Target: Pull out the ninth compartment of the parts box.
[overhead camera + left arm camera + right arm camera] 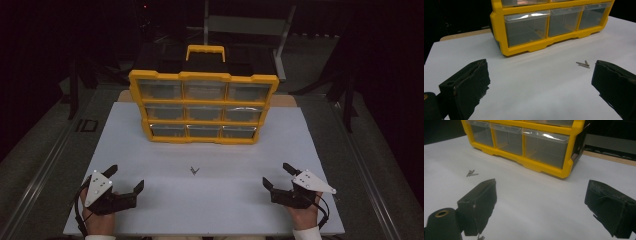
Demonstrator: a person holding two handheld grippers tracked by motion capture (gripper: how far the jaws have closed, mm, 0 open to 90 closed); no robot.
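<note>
I hold my left gripper (126, 178) and my right gripper (274, 175) low over the white table (215, 200), each with its jaws spread wide and nothing between them. The yellow organizer (202, 106) stands upright at the far side of the table, its handle (205, 51) on top and its three rows of clear drawers facing me, all of them pushed in.

A small cluster of screws (194, 171) lies on the bare table in front of the organizer, well apart from its base and roughly in line with its middle column of drawers. My two grippers sit nearer to me than the screws, one on each side of them, both well apart from the organizer and from the screws.

In the left gripper view, the screws (583, 64) lie between the organizer's bottom row (541, 25) and my far jaw, near that jaw but not touching it. In the right gripper view, the screws (471, 173) rest off to the side of the organizer's lower edge (524, 162), beyond my jaw.
</note>
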